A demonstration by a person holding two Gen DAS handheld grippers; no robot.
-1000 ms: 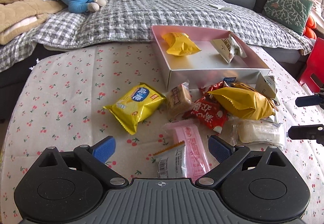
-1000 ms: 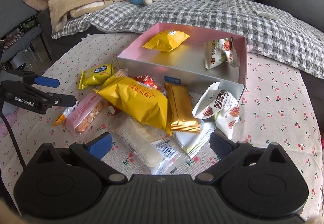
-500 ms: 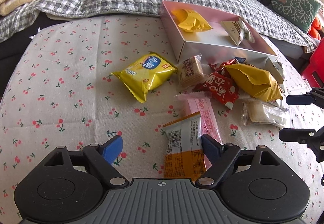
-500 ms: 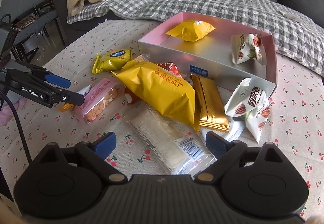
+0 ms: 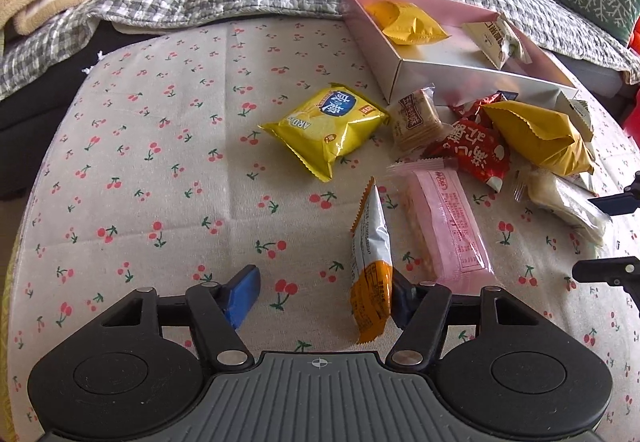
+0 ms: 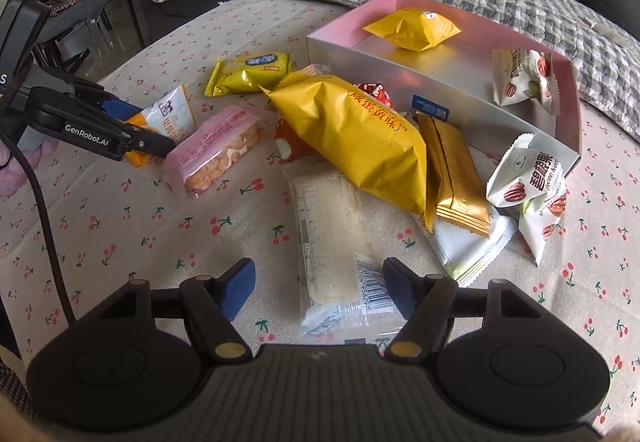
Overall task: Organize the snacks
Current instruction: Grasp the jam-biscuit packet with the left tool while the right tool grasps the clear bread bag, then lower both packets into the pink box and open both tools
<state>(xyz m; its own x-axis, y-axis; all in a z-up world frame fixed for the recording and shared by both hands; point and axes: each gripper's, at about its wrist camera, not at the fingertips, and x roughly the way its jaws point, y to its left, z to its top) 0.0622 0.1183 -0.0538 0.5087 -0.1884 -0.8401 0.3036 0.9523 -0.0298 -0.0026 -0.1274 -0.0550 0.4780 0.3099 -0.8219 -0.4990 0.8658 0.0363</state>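
Foil sachet (image 5: 370,262) stands on edge, touching one closing left gripper (image 5: 320,292) pad; it may topple. Your right gripper (image 6: 318,282), unclamped, is closing round the clear pack (image 6: 334,238); its film could slip.

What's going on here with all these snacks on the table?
A person is sorting snacks with a gripper in each hand. The left gripper has its jaws closing around an orange and white packet, which has tipped up on edge against one jaw. The right gripper is closing around a clear-wrapped white bar; neither grip is tight yet. The pink box holds only a yellow pouch and a pecan packet; the rest lies on the cherry tablecloth.
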